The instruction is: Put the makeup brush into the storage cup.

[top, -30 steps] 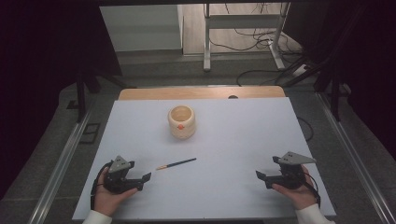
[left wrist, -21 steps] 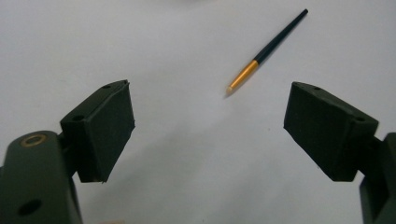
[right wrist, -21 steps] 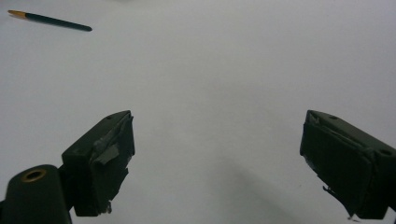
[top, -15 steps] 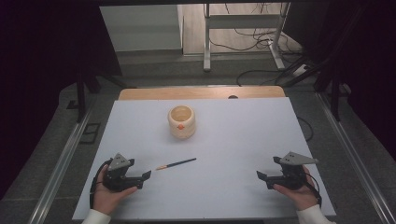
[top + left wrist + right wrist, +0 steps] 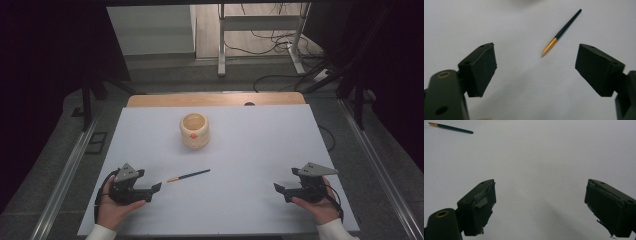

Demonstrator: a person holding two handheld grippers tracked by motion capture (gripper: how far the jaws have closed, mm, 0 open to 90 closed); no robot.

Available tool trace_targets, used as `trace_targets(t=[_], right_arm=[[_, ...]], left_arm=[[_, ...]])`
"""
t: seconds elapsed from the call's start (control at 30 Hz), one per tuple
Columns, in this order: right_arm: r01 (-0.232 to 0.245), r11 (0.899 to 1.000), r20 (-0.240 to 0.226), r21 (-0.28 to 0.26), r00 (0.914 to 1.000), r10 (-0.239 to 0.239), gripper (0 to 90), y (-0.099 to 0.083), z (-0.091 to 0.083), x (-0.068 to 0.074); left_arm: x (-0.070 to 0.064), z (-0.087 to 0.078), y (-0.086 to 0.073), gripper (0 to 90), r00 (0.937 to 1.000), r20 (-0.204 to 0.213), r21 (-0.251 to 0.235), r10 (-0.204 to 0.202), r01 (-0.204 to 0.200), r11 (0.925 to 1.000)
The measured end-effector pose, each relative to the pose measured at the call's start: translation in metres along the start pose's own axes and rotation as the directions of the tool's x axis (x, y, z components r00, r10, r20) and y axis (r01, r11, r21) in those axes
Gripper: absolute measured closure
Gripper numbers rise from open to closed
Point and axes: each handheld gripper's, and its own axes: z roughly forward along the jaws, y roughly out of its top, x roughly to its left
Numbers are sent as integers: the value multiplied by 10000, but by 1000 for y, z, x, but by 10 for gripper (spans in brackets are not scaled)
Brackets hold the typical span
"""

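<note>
In the high view the counter (image 5: 250, 150) takes up the middle and lower part of the frame. A cup (image 5: 194, 130) stands on it above and left of centre, well apart from everything else. Below the cup, near the centre, a brush (image 5: 188, 175) lies flat on the counter, slanting from lower left to upper right. The left tool (image 5: 156, 188) sits at the lower left of the frame, just left of the brush's lower end and apart from it. The right tool (image 5: 279, 189) sits at the lower right, well apart from the brush. In the left gripper view the brush (image 5: 561, 32) lies above and between the jaws; in the right gripper view it (image 5: 450, 128) lies at the upper left.
</note>
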Motion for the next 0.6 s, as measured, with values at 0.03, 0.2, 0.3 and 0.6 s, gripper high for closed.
trace_targets(t=[0.03, 0.2, 0.3, 0.6], right_arm=[[-5, 10000, 11, 5, 10000, 5, 110, 0, 0, 0], [-13, 10000, 12, 34, 10000, 13, 110, -1, -1, 0], [-20, 10000, 14, 58, 10000, 20, 110, -1, 0, 0], [47, 9999, 10, 112, 10000, -47, 110, -1, 1, 1]], left_arm=[[0, 0, 1, 184, 10000, 18, -20, 46, -46, 10000], [-1, -2, 5, 183, 9998, 12, -56, 190, -190, 9998], [-1, -3, 8, 183, 9996, 4, -41, 270, -270, 9996], [1, -3, 13, 184, 9992, 73, 195, 396, -397, 9990]])
